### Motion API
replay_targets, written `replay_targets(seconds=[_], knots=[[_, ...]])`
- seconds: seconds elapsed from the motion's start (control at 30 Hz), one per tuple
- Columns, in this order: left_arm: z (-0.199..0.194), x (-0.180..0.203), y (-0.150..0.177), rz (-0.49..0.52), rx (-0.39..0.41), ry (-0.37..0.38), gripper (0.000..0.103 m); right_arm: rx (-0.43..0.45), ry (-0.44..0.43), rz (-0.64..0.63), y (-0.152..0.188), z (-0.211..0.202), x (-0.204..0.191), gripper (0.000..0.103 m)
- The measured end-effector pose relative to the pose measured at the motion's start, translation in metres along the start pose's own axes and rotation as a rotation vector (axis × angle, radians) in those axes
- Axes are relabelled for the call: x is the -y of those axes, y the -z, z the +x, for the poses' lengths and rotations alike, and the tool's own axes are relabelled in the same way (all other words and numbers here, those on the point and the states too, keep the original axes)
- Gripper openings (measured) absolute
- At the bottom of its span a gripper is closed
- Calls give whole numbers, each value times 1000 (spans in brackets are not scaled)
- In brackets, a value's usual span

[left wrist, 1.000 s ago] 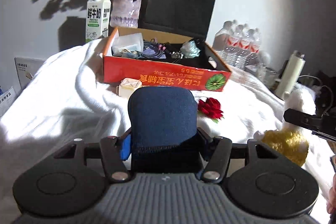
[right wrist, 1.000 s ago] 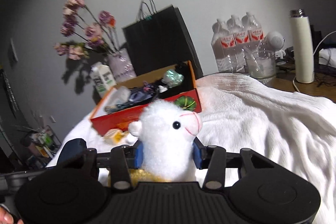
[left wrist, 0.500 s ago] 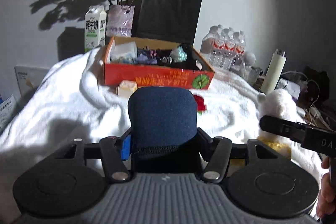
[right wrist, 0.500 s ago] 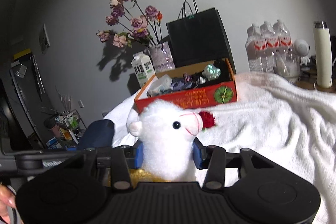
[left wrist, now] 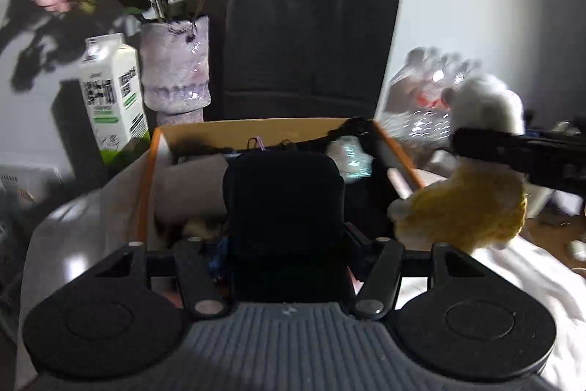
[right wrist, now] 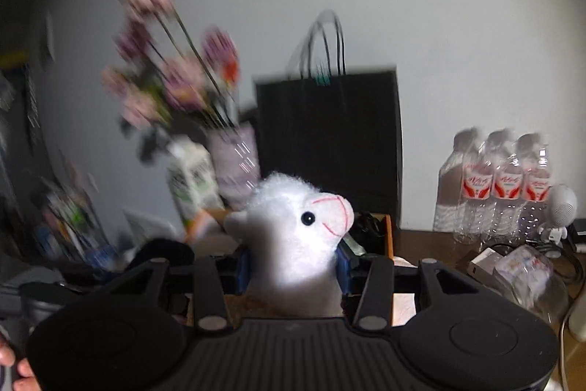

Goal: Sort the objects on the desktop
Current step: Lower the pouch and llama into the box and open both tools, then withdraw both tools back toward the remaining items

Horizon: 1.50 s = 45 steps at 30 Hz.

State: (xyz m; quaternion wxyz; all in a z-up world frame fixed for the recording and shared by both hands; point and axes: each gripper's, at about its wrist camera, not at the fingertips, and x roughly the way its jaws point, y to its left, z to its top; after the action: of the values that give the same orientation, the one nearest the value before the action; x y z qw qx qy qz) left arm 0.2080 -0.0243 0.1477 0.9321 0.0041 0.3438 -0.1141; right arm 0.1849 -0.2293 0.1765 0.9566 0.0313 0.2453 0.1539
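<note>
My left gripper [left wrist: 284, 244] is shut on a dark blue pouch [left wrist: 284, 207] and holds it over the open orange cardboard box [left wrist: 148, 171], which holds several small items. My right gripper [right wrist: 291, 268] is shut on a white plush alpaca [right wrist: 296, 237] with a yellow body. In the left wrist view the alpaca [left wrist: 472, 200] hangs at the box's right edge, clamped by the right gripper [left wrist: 520, 156]. In the right wrist view the box [right wrist: 388, 229] shows just behind the alpaca.
Behind the box stand a milk carton [left wrist: 113, 94], a vase of flowers [left wrist: 175, 68] and a black paper bag [left wrist: 307, 46]. Water bottles [right wrist: 494, 185] and a small white figure [right wrist: 560, 211] stand at the right. A white blanket [left wrist: 512, 281] covers the table.
Both grippers moved forward and up toward the box with their loads. The pouch now hangs over the box and the alpaca is at its right edge. The frames are motion-blurred.
</note>
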Motion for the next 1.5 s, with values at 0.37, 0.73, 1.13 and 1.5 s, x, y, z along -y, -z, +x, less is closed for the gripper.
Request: replay_targets(seconds=[0.37,0.73,1.13,1.5], knots=[[106,-19,-11,-67,-116,-20,82,-341,153,2,31,164,14,55],[44,-26,-51,-41,-23,-174,103,-254,163,-16,-17,115,2,86],[-68,-30,126,10,-13,-266,103,-98,55,-100,91,-27,-29,95],[-178,14,302,-97,109,-198,103,-3,128,60,283,-162,-84,96]])
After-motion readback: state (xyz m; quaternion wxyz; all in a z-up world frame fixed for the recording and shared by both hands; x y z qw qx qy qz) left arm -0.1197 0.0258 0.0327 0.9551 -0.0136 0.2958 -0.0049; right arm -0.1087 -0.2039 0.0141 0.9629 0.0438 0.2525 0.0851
